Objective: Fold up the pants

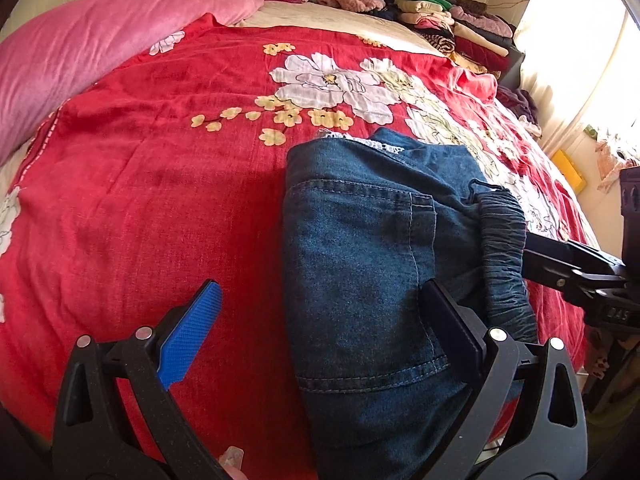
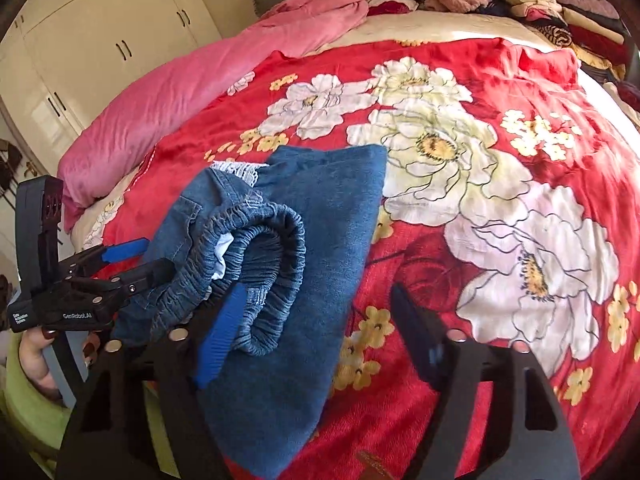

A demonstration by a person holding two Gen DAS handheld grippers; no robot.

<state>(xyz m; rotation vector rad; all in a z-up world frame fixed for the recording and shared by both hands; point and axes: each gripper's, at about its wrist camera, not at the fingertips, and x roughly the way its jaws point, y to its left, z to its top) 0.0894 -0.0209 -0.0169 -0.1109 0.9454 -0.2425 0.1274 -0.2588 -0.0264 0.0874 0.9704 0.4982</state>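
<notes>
Blue denim pants [image 1: 360,248] are lying partly folded on a bed, toward its near edge, resting on a red blanket [image 1: 160,168] printed with big white and small yellow flowers. The denim is looking soft and faded, with pale stitching tracing a back pocket. The gathered elastic waistband [image 2: 256,264] is curling into a thick, ribbed loop that is standing up from the flat cloth. A strip of white frayed fabric is peeking out at the pants' far end.

The left gripper [image 1: 316,320] is sitting with its jaws spread wide: the blue textured pad is hovering over bare blanket, while the black finger is lying against the denim beside the waistband, pinching nothing. The right gripper [image 2: 320,328] is also parted. Its blue pad is touching the waistband loop and its black finger is hanging over the blanket, so it is not clamping the cloth. A hand [image 2: 36,360] is wrapping around the left gripper's handle.

A plush pink quilt [image 1: 100,40] is bunching along the bed's left side. Folded clothes [image 1: 452,24] are piling in a stack at the far right corner. Cream wardrobe doors [image 2: 100,48] are standing beyond.
</notes>
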